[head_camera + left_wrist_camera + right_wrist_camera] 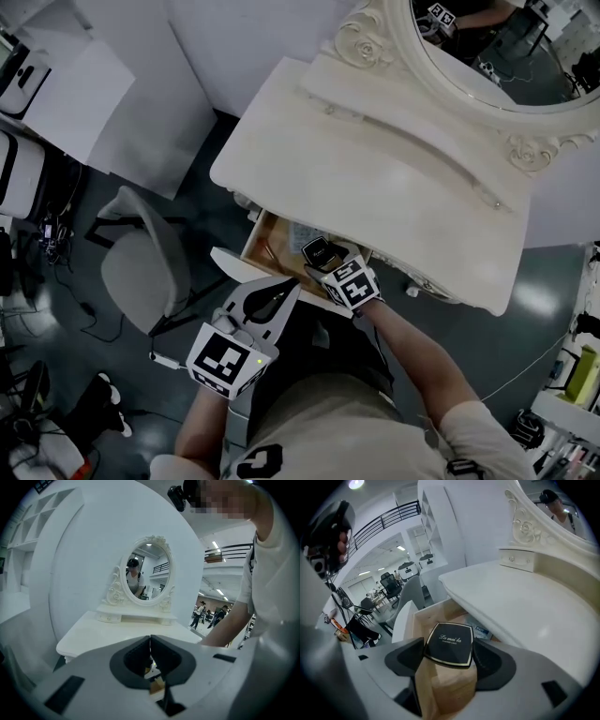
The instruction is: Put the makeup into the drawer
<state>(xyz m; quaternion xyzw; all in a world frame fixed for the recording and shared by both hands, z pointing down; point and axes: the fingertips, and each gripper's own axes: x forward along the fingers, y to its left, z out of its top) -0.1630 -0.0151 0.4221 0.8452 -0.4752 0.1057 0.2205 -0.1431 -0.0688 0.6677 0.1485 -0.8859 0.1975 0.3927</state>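
At the dresser front, head view: the drawer (265,246) stood pulled open under the white tabletop (375,178). The right gripper (321,255) held the black makeup compact (317,249) above the opening, and the left gripper (277,298) hung close to the drawer front.
Left gripper view: jaws were pressed together with nothing between them, pointing toward the mirror (149,571).
Right gripper view: jaws were clamped on two sides of the makeup compact, which hung over the drawer's wooden floor without resting on it. A small packet (482,631) lay inside.
Progress: opening was done and carrying nearly done. Lowering, release and probably closing remained.
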